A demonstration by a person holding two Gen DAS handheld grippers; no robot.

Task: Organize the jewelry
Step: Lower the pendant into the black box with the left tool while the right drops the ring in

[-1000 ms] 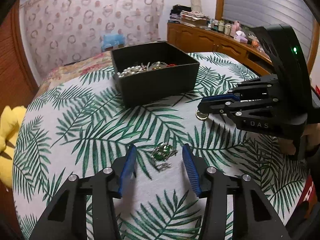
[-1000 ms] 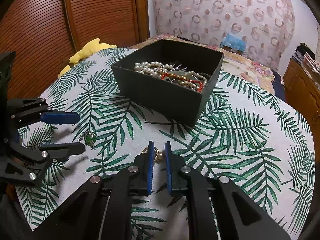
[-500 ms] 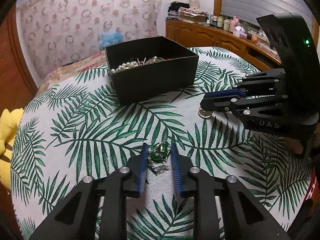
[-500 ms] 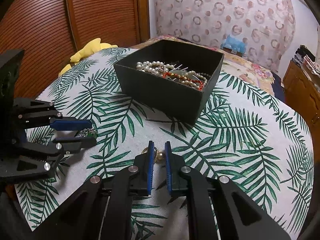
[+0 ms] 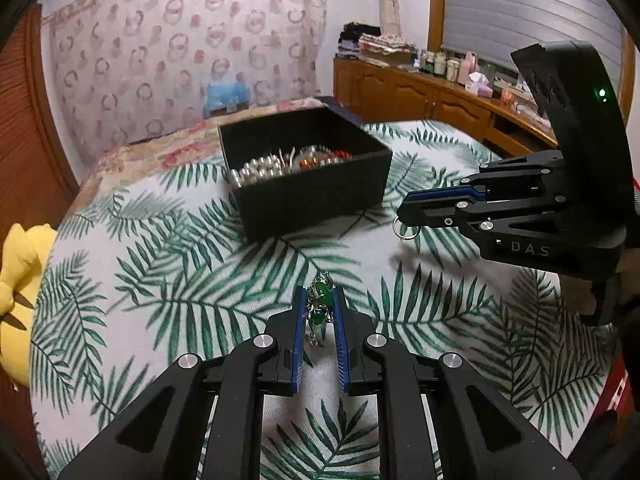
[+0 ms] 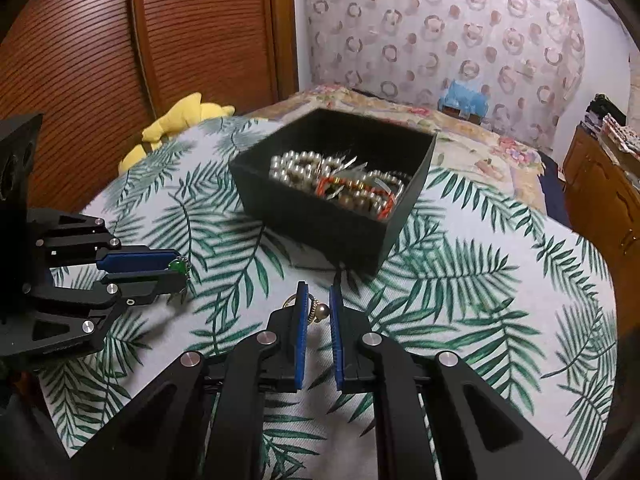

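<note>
A green-stone piece on a silver chain [image 5: 320,305] sits between the blue pads of my left gripper [image 5: 320,296], whose jaws are closing on it. Seen from the right wrist, the stone [image 6: 178,267] pokes out of the left gripper [image 6: 176,273] with its chain dangling just above the cloth. My right gripper [image 6: 318,294] is shut on a gold ring with a pearl [image 6: 316,311]. The ring [image 5: 404,233] hangs from its tip [image 5: 402,211] over a shadow. The black jewelry box [image 5: 312,200] [image 6: 320,220] stands beyond both grippers and holds pearl strands and red beads.
A round table under a palm-leaf cloth [image 5: 180,280] carries everything. A yellow plush toy [image 5: 20,280] [image 6: 180,120] lies off its left edge. A wooden dresser [image 5: 420,96] crowded with bottles runs along the right. A bed [image 6: 460,148] stands behind the table.
The left jaws went from wide open around the green-stone piece to closed against it, and the piece now hangs off the cloth. The right gripper stayed shut on the ring.
</note>
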